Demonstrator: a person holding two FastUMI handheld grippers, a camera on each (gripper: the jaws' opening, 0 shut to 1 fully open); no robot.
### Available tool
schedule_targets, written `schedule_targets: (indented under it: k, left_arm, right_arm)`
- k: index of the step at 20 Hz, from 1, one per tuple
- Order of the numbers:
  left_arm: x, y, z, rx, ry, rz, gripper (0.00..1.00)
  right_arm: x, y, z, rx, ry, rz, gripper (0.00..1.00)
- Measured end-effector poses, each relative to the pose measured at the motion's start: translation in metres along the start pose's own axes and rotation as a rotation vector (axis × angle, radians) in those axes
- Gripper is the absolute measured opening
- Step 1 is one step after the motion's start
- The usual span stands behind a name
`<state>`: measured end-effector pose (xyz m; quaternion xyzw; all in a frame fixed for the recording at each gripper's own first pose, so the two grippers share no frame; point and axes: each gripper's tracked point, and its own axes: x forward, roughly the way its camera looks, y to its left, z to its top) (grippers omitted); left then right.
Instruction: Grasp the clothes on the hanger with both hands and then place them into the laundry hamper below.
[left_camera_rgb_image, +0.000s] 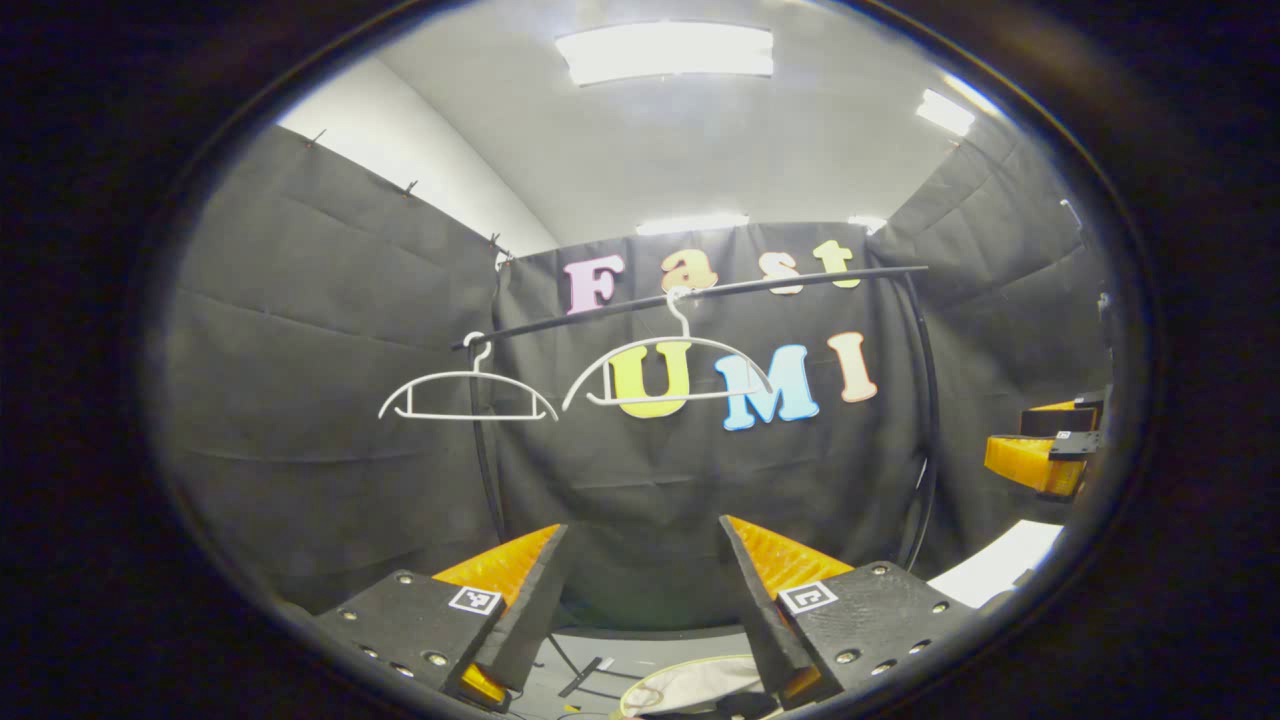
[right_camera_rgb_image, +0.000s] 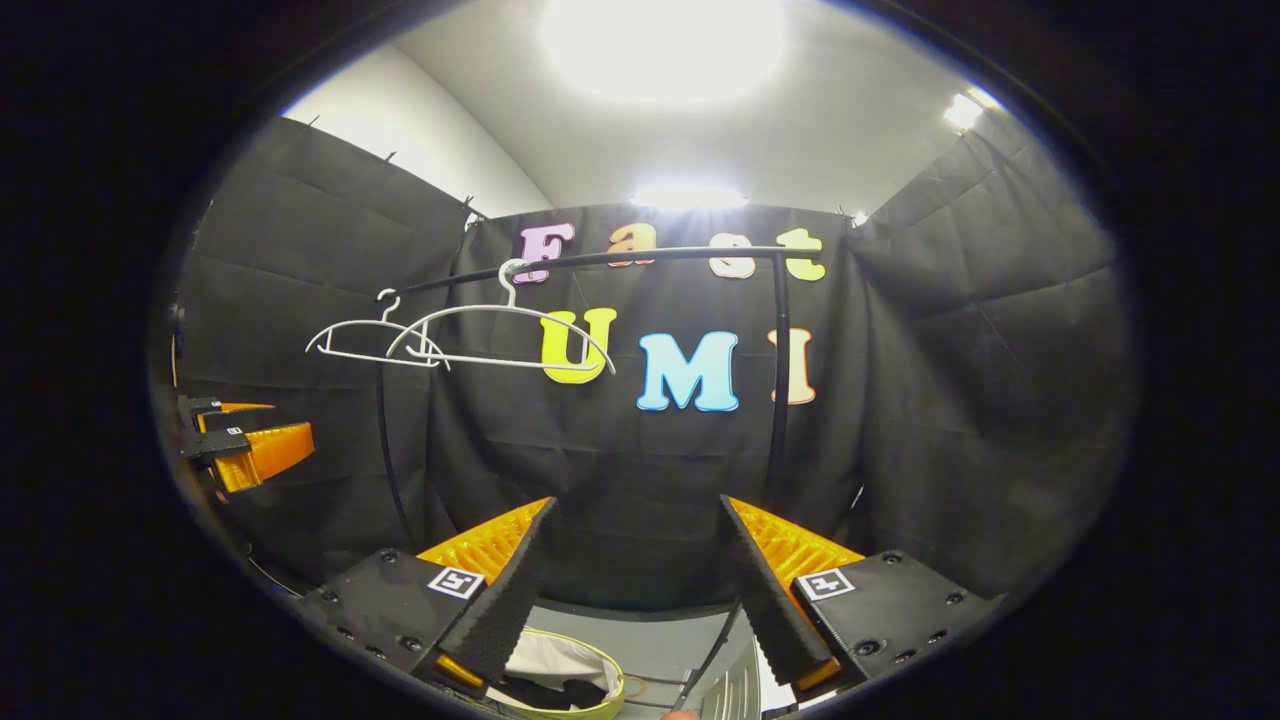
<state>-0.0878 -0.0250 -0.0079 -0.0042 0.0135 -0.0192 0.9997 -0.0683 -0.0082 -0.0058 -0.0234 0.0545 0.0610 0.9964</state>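
Note:
Two bare white hangers (left_camera_rgb_image: 468, 395) (left_camera_rgb_image: 670, 370) hang from a black rail (left_camera_rgb_image: 700, 292). In the right gripper view the same hangers (right_camera_rgb_image: 372, 340) (right_camera_rgb_image: 500, 335) hang at the left end of the rail (right_camera_rgb_image: 640, 256). Below stands the laundry hamper (right_camera_rgb_image: 608, 690) with a yellow-green rim, holding white cloth (right_camera_rgb_image: 550, 660) and a dark garment (right_camera_rgb_image: 545, 692). In the left gripper view the hamper's white cloth (left_camera_rgb_image: 700, 685) lies between the finger bases. My left gripper (left_camera_rgb_image: 641, 524) is open and holds nothing. My right gripper (right_camera_rgb_image: 638, 500) is open too, fingers wide apart.
The rack's black uprights (left_camera_rgb_image: 930, 400) (right_camera_rgb_image: 780, 400) curve down to a grey floor (right_camera_rgb_image: 660, 630). Cables (left_camera_rgb_image: 585, 675) lie on the floor by the hamper. The other gripper shows at the edge of each view (left_camera_rgb_image: 1045, 450) (right_camera_rgb_image: 245, 440). Black cloth walls close in on three sides.

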Motion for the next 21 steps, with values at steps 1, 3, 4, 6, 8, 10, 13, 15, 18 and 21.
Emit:
schedule_targets:
  k: [1,3,4,6,8,10,13,15,18,21]
  left_arm:
    - [-0.002,-0.002,0.002,-0.002,-0.003,0.002,0.85]
    - [-0.005,-0.004,0.004,-0.011,-0.004,0.000,0.85]
    - [-0.006,-0.005,0.005,-0.012,-0.004,0.001,0.85]
    - [-0.008,-0.004,0.006,-0.007,-0.009,0.006,0.85]
    - [-0.009,-0.003,0.007,-0.011,-0.016,0.012,0.85]
    - [-0.011,-0.002,0.008,-0.013,-0.018,0.012,0.85]
    - [-0.010,0.002,0.007,-0.007,-0.016,0.011,0.85]
    - [-0.010,0.004,0.007,-0.008,-0.017,0.012,0.85]
    - [-0.008,0.007,0.007,-0.007,-0.026,0.014,0.85]
    - [-0.007,0.011,0.005,-0.012,-0.021,0.017,0.85]
  right_arm:
    - [-0.002,-0.002,0.001,0.004,-0.007,-0.003,0.97]
    - [-0.004,-0.006,0.003,0.009,-0.018,-0.008,0.97]
    - [-0.004,-0.008,0.005,0.010,-0.022,-0.010,0.98]
    - [-0.006,-0.010,0.006,0.014,-0.027,-0.012,0.97]
    - [-0.006,-0.010,0.008,0.013,-0.029,-0.013,0.98]
    - [-0.005,-0.009,0.011,0.009,-0.037,-0.012,0.98]
    - [-0.004,-0.008,0.011,0.011,-0.040,-0.012,0.98]
    - [-0.003,-0.005,0.011,0.012,-0.040,-0.011,0.97]
    - [0.000,-0.003,0.013,0.006,-0.043,-0.012,0.98]
    - [0.001,0.001,0.014,0.002,-0.045,-0.011,0.98]
